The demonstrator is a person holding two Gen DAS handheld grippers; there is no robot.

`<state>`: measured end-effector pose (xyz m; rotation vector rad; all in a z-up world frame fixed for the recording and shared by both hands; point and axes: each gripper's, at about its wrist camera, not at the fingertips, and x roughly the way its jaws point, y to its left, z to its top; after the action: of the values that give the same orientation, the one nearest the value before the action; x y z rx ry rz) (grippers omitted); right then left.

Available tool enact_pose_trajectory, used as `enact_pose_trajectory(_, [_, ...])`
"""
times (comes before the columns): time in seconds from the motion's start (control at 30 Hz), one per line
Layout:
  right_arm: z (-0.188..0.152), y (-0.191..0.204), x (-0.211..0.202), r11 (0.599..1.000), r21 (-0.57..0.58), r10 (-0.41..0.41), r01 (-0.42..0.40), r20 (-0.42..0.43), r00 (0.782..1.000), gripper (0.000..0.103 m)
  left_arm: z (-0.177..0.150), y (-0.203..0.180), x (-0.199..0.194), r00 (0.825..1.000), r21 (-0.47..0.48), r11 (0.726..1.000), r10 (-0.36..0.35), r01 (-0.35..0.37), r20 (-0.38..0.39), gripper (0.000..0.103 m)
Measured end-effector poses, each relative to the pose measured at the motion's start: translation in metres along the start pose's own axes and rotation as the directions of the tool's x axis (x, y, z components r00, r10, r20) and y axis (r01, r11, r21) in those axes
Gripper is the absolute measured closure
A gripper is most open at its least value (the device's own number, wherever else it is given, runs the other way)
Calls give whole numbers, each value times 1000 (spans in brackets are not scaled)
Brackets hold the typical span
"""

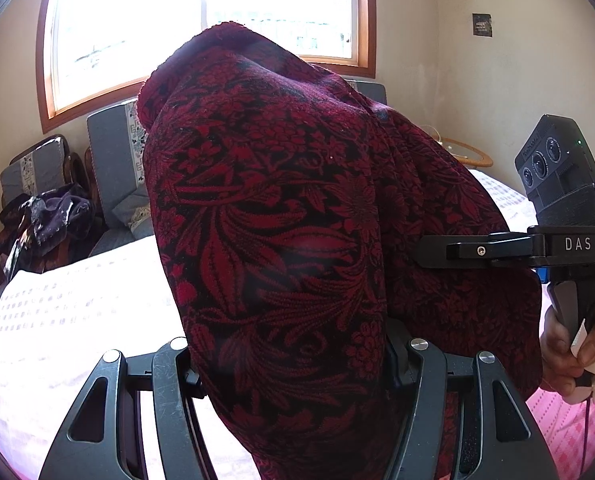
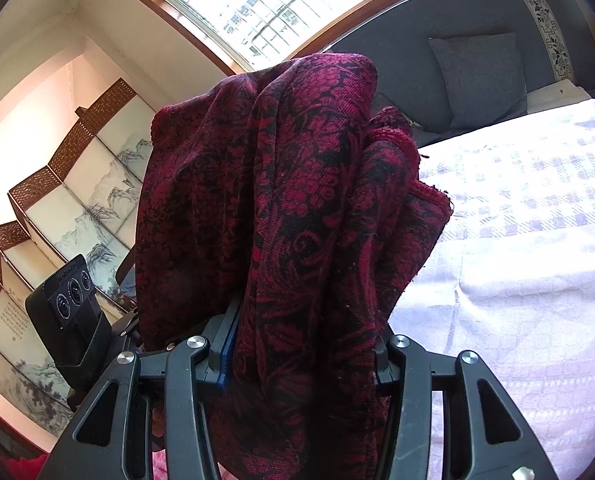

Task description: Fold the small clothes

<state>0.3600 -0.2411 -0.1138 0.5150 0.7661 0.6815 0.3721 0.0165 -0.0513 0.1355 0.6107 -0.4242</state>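
A dark red and black floral garment (image 1: 289, 208) hangs bunched over my left gripper (image 1: 293, 364) and hides its fingertips; the jaws are shut on the cloth. The same garment (image 2: 281, 216) is draped in folds over my right gripper (image 2: 301, 356), which is also shut on it. In the left wrist view the right gripper (image 1: 449, 250) reaches in from the right, held by a hand (image 1: 573, 344), its finger buried in the cloth. Both grippers hold the garment up above the bed.
A bed with a white and pink checked sheet (image 1: 77, 312) lies below, also seen in the right wrist view (image 2: 517, 240). Grey cushioned chairs (image 1: 113, 160) with a heap of dark clothes (image 1: 53, 216) stand under the window. A folding painted screen (image 2: 57, 200) stands at the left.
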Motion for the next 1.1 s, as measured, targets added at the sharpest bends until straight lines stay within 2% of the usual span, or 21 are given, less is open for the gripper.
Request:
enact_pose_trajectory(0.4, [-1, -3, 7, 1000, 22, -10, 11, -7, 1000, 58, 1, -8, 4, 999, -18, 1000, -23, 22, -24, 42])
enact_pose_trajectory(1.1, [4, 6, 15, 999, 26, -33, 34, -31, 999, 58, 6, 6, 19, 998, -33, 999, -24, 23, -51, 41])
